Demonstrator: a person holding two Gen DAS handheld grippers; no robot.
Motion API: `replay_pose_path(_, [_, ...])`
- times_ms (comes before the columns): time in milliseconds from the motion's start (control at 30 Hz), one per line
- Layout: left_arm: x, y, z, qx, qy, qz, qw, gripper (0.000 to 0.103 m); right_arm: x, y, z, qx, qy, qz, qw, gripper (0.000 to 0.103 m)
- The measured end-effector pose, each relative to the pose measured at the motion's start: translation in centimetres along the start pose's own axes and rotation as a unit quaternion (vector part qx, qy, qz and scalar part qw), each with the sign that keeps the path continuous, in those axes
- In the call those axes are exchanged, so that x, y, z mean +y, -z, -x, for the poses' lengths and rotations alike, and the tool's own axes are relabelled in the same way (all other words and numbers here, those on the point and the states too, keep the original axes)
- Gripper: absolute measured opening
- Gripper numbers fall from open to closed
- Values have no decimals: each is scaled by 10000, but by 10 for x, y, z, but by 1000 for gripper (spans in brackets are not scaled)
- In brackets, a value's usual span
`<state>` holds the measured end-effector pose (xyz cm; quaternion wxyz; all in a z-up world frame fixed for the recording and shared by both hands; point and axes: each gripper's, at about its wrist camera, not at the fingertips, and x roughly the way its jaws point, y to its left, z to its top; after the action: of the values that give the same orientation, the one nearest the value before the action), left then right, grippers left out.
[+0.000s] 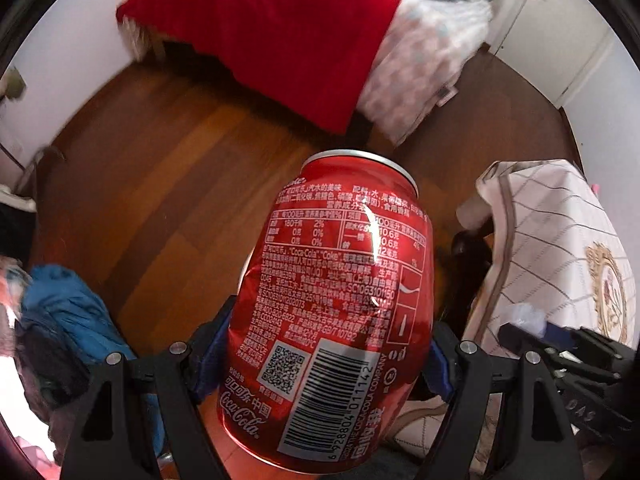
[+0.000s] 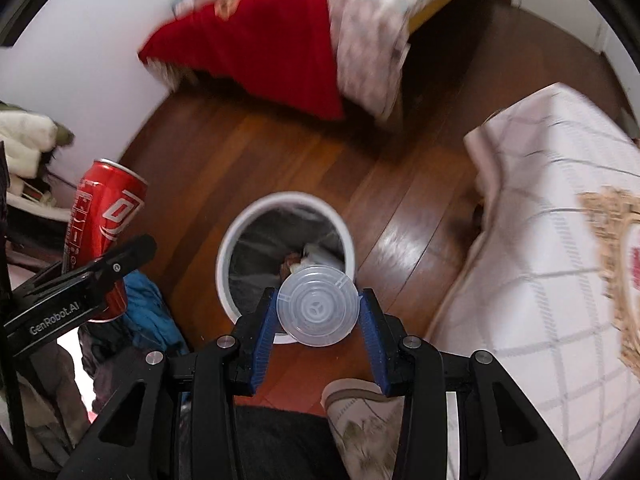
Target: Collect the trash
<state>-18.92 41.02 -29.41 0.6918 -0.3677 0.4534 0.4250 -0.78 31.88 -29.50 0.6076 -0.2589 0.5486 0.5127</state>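
My left gripper is shut on a dented red Coca-Cola can and holds it above the wooden floor. The same can and left gripper show at the left of the right wrist view. My right gripper is shut on a clear plastic cup, seen bottom-on, held above the near rim of a white trash bin with a dark liner. Some trash lies inside the bin.
A bed with a red blanket and pale quilt stands at the back. A white checked cloth covers furniture on the right. Blue clothes pile at the left. The right gripper shows at the lower right of the left wrist view.
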Motion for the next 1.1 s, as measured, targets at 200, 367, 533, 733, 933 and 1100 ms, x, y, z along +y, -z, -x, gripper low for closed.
replay_pose_path(200, [16, -9, -56, 431, 182, 181, 9987, 78, 4, -13, -87, 669, -44, -109, 9977, 43])
replay_pose_path(367, [29, -6, -65, 606, 236, 481, 9967, 78, 1, -19, -131, 947, -140, -147, 9953, 43])
replay_pose_path(533, [41, -3, -61, 592, 245, 633, 9959, 86, -4, -27, -152, 1016, -391, -207, 9938, 43])
replay_pose_path(733, [53, 3, -39, 404, -34, 719, 9966, 99, 6, -29, -144, 964, -405, -40, 9945, 69])
replay_pose_path(933, [54, 18, -7, 223, -397, 648, 9969, 100, 16, -31, -114, 718, -101, 168, 9972, 103])
replay_pose_path(1100, [47, 36, 27, 122, -477, 621, 9969, 101, 21, -24, -68, 419, 167, 318, 9985, 103])
